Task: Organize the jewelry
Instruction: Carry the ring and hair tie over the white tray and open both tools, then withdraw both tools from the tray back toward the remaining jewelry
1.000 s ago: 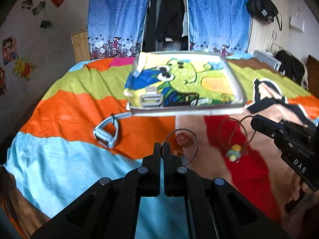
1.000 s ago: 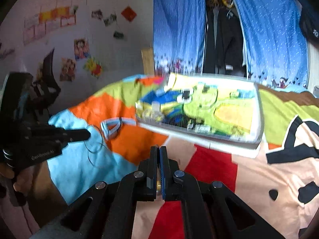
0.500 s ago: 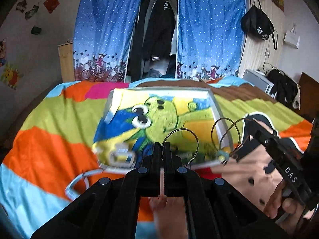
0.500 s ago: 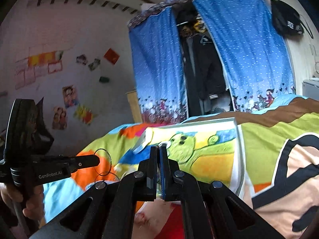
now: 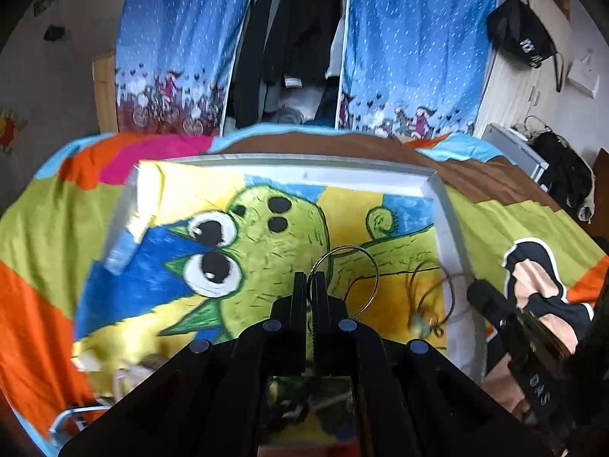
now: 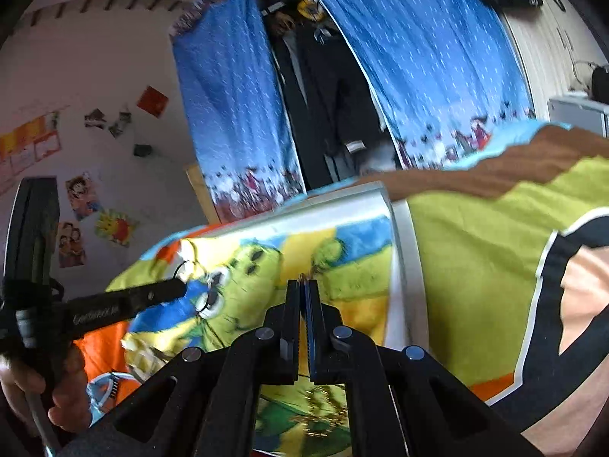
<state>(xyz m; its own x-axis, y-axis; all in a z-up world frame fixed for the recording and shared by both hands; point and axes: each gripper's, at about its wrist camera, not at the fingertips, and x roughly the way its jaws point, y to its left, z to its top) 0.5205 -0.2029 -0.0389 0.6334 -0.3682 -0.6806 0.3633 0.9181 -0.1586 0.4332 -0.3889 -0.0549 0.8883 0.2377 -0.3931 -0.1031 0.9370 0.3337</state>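
Note:
My left gripper (image 5: 310,280) is shut on a thin silver bangle (image 5: 365,262) and holds it over the white-rimmed tray (image 5: 453,224) with the green cartoon picture. My right gripper (image 6: 303,285) is shut on a thin wire bracelet with small beads (image 5: 426,320); that bracelet hangs over the tray's yellow right part in the left wrist view. The right gripper's finger (image 5: 495,304) reaches in from the right there. The left gripper (image 6: 167,289) shows from the side in the right wrist view, with the bangle (image 6: 186,270) at its tip. The tray (image 6: 403,236) lies on the bed.
The tray sits on a striped, colourful bedspread (image 5: 45,236). A silver clip-like piece (image 5: 80,415) lies on the bedspread by the tray's near left corner. Small items (image 6: 148,346) lie in the tray's near left part. Blue curtains (image 5: 411,45) and a wardrobe stand behind the bed.
Both grippers have risen from the bedspread and moved forward over the tray, each carrying its bracelet. The tray now fills the view below them.

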